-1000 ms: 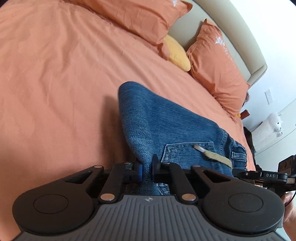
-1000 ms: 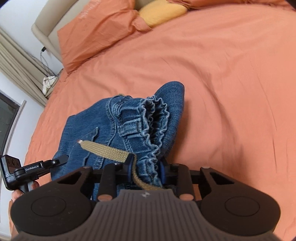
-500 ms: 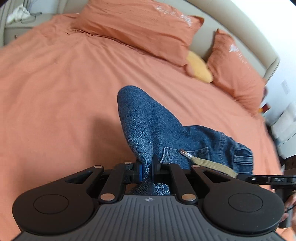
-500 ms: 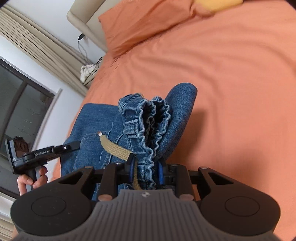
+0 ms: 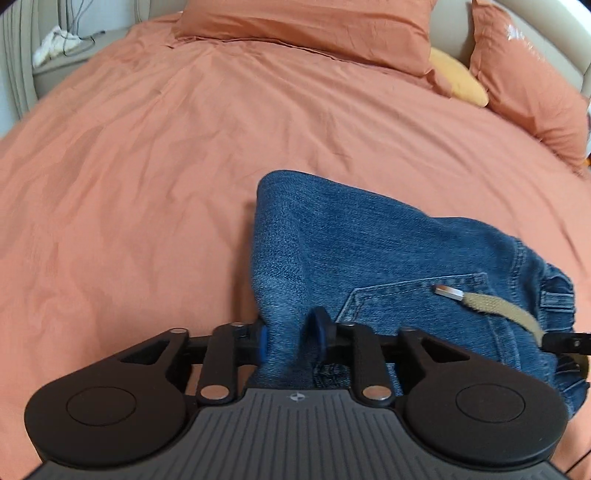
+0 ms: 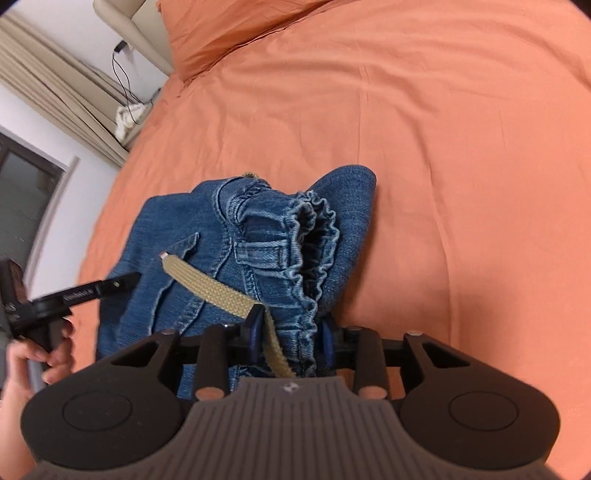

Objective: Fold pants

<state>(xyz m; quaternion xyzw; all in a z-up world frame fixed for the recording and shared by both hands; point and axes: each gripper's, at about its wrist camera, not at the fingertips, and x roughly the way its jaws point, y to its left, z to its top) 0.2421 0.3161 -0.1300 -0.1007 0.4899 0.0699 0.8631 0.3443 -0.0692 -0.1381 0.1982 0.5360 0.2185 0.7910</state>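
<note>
Blue denim pants (image 5: 388, 254) lie folded and bunched on the orange bed (image 5: 147, 166). My left gripper (image 5: 290, 338) is shut on a fold of the denim at the near edge. A tan drawstring (image 5: 495, 308) lies across the back pocket. In the right wrist view my right gripper (image 6: 290, 334) is shut on the gathered elastic waistband of the pants (image 6: 280, 236), with the drawstring (image 6: 210, 280) caught between the jaws. The left gripper's handle (image 6: 55, 302) shows at the left there, held by a hand.
Orange pillows (image 5: 314, 26) and a yellow cushion (image 5: 458, 79) lie at the head of the bed by a beige headboard. A bedside table with cables (image 5: 59, 40) stands at the far left. Curtains and a window (image 6: 44, 122) are to the left.
Both grippers have kept their hold and swung the pants round, so the views turned toward the head of the bed. The pants have sunk lower onto the bed.
</note>
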